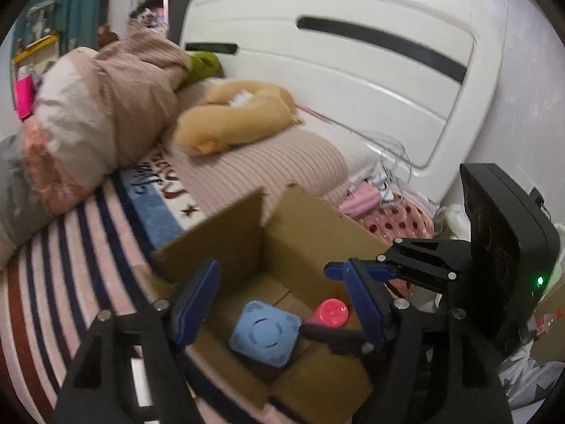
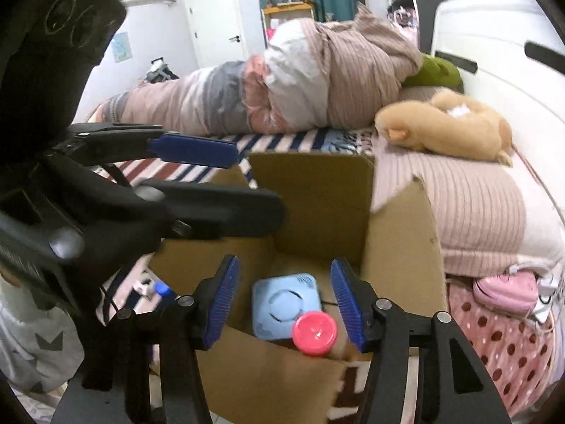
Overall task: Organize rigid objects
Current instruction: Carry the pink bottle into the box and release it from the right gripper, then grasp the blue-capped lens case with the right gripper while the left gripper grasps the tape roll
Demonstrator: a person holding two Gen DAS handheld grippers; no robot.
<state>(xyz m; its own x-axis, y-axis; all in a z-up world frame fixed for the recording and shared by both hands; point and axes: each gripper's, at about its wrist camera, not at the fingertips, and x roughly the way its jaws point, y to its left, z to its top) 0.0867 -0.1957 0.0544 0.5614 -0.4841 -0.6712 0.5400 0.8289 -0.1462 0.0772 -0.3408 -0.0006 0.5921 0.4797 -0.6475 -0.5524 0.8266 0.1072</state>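
An open cardboard box (image 1: pixel 314 226) stands on the bed; it also shows in the right wrist view (image 2: pixel 399 243). Inside lie a light blue square device (image 1: pixel 263 334) (image 2: pixel 284 304) and a bottle with a pink cap (image 1: pixel 330 312) (image 2: pixel 314 332). My left gripper (image 1: pixel 279 304) is open and empty above the box's near side. My right gripper (image 2: pixel 284 307) is open and empty above the box, its fingers on either side of the device and pink cap without touching them. The right gripper also shows at the right of the left wrist view (image 1: pixel 353 272); the left one shows at the left of the right wrist view (image 2: pixel 226 180).
A rolled duvet (image 2: pixel 317 81), a tan plush toy (image 1: pixel 233 116) (image 2: pixel 445 127) and a ribbed pink pillow (image 2: pixel 469 208) lie on the striped bed (image 1: pixel 70 247). A white headboard (image 1: pixel 353 70) stands behind. A pink case (image 2: pixel 505 291) lies on a dotted cloth to the right.
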